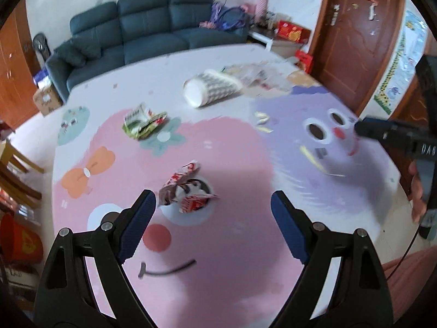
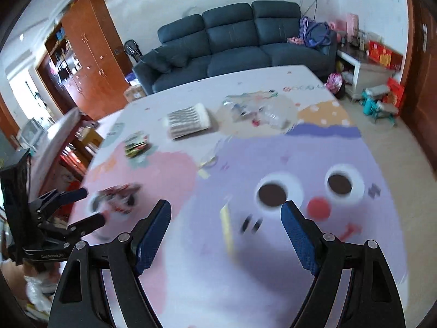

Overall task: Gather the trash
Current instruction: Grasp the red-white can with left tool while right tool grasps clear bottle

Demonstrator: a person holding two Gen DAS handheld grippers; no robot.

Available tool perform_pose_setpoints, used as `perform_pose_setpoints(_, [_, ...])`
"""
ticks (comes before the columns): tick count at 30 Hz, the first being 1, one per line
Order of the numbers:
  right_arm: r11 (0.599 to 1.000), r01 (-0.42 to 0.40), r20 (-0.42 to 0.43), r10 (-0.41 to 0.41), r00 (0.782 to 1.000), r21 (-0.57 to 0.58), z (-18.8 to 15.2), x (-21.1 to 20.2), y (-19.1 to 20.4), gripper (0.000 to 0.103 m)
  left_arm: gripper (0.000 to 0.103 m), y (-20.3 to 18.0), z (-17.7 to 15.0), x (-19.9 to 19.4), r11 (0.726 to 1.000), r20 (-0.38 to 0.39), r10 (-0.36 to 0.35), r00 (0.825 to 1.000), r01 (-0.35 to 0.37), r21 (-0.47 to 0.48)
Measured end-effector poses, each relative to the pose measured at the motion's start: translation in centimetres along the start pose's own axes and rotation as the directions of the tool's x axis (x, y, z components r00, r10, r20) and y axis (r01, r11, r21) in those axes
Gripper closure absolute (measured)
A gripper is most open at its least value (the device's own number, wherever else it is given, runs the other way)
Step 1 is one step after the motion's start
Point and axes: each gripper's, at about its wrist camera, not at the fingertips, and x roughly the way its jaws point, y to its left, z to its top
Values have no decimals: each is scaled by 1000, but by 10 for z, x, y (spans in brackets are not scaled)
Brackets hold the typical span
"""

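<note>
While tilted down over the mat, both hand-held grippers (left, right) agape, empty.

The pink part of the table below the wide-open left gripper is bare, so free passage is offered there. The way ahead is blocked only by a crumpled red-and-white wrapper just beyond the fingertips. Further off, a green wrapper and a toppled paper cup are set well apart, with open lanes between. The purple area under the empty right gripper is left largely clear.
</note>
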Motion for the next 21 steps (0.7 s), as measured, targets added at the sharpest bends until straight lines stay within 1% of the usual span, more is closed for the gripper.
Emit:
perform_pose_setpoints(3, [998,36,-6,-37,999,-47,19,29,-8,19,19,11,3,28,1000,-43,-5,999,4,-18])
perform_pose_setpoints(4, [996,61,-4,-61,998,-67,28,40,-10,19,19,14,4,35,1000,-49,-5,999,4,-22])
perform_pose_setpoints(7, [987,108,-11,-110,994,-117,50,71,-16,19,19,19,5,49,1000,-46,-15,999,14,-24])
perform_pose_setpoints(8, [983,126,-9,-128,992,-130,57,81,-18,19,21,19,5,51,1000,-44,-18,999,17,-24])
perform_pose_setpoints(10, [977,147,-11,-151,988,-155,67,100,-20,19,33,20,8,57,1000,-38,-17,999,16,-19])
perform_pose_setpoints(12, [970,166,-18,-172,985,-176,78,121,-22,19,62,21,10,64,1000,-50,-11,999,10,-19])
perform_pose_setpoints(13, [968,171,-21,-177,984,-186,80,127,-21,19,68,22,10,68,1000,-61,-9,998,8,-25])
perform_pose_setpoints(14, [965,177,-20,-184,983,-196,84,136,-22,19,79,24,11,72,999,-70,-7,998,5,-38])
perform_pose_setpoints(16, [956,196,-16,-204,979,-219,90,149,-21,19,82,29,12,75,997,-57,-28,998,24,-75])
perform_pose_setpoints(17, [951,206,-12,-214,977,-231,93,155,-20,19,85,30,12,74,996,-55,-28,998,23,-83])
perform_pose_setpoints(19, [940,225,-1,-233,972,-256,100,169,-20,19,86,33,17,75,995,-48,-10,999,5,-97])
perform_pose_setpoints(21, [926,249,8,-258,966,-285,108,183,-19,19,86,36,21,73,993,-32,-7,999,3,-116])
